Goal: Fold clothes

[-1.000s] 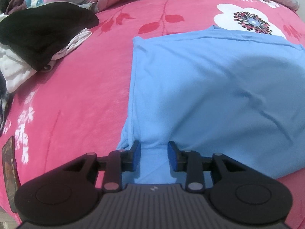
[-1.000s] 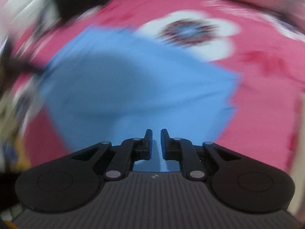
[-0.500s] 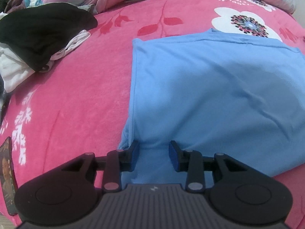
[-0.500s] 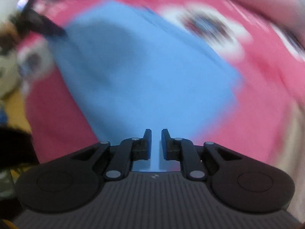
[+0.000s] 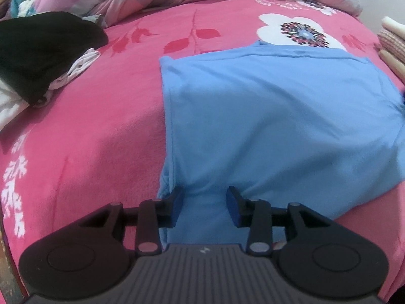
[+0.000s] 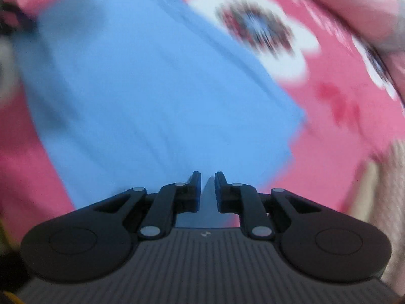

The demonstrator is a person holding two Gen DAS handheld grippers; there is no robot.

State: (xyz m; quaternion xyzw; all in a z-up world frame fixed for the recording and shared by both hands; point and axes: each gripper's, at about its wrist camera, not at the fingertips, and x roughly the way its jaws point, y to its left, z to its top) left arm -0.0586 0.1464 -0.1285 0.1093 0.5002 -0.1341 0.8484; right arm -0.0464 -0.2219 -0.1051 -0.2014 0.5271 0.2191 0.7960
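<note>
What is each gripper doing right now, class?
Left gripper: open, just been opening, blue garment between its jaws.
Right gripper: nearly shut; grip cannot be told.

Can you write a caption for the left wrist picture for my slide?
Left gripper open over the near edge of a folded light-blue cotton shirt on a pink flowered fleece blanket.

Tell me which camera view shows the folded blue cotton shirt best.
The left wrist view: the folded blue cotton shirt is sharp there, with its left edge, far hem and creases clear on the pink floral blanket. The right wrist view shows the same shirt only as a motion-blurred blue patch.
</note>
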